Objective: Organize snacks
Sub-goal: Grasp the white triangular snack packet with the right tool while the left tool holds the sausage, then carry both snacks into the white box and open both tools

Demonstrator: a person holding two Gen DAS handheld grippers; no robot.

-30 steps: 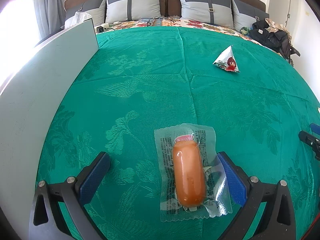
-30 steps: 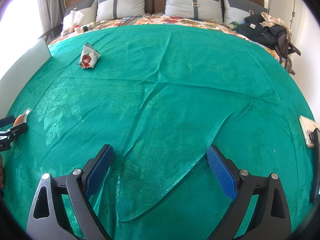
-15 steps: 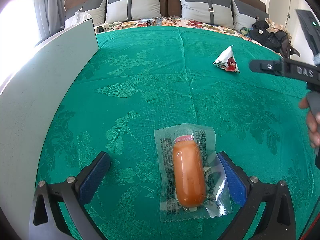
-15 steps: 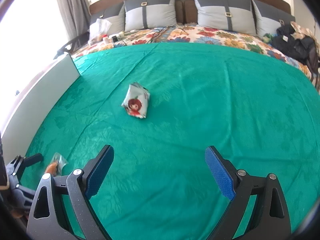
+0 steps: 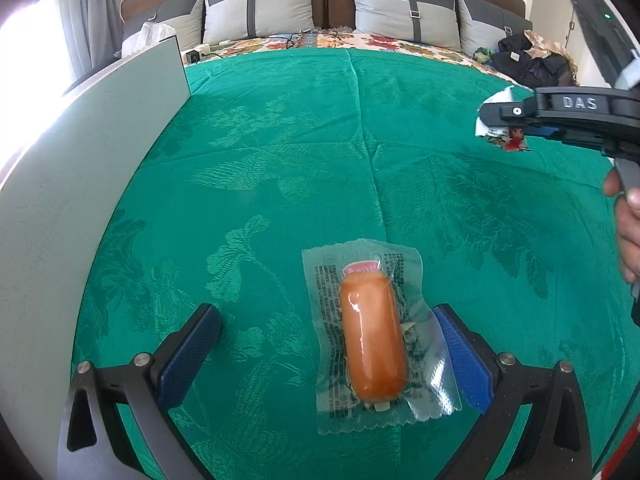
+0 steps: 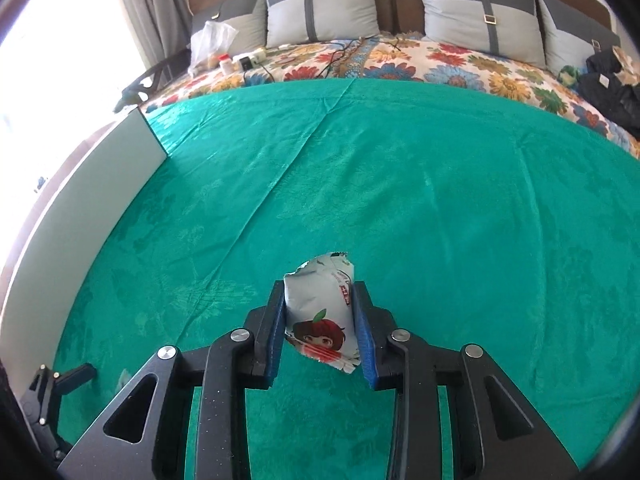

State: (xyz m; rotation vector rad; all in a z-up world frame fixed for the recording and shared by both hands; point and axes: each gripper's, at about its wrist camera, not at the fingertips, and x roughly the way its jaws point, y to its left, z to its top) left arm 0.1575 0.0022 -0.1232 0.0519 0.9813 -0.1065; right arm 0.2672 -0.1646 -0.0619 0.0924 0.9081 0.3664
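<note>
Closing on the white foil snack pouch printed with a red-haired cartoon face [image 6: 322, 320], the right claw [image 6: 320, 326] has both blue pads pressed against the pouch's sides, so the packet is pinched and stands upright on the green patterned bedspread [image 6: 440, 208]. The grip sits low on the pouch; to do this well the jaws should finish tightening only until the foil stops slipping, since the packet looks air-filled and crushable, and then lift straight up before carrying.

The left claw [image 5: 324, 354] is narrowing slightly but is not yet gripping anything: its blue pads stand either side of the orange sausage in a clear printed plastic wrapper [image 5: 372, 344], which lies flat on the bedspread. The right-hand pad is just beside the wrapper's edge, possibly over it, while the left-hand pad is well apart from it. Centring the jaws on the sausage itself, not the loose film, would likely give a firmer hold.

A tall pale grey-white panel [image 5: 80, 200] stands along the left side of the bed. Grey cushions [image 6: 320, 4] line the headboard, with a heap of dark clothing [image 5: 532, 60] at the far right. Nothing lies between the two snacks; only the person's hand [image 5: 628, 232] on the right tool shows at the edge of the left view.
</note>
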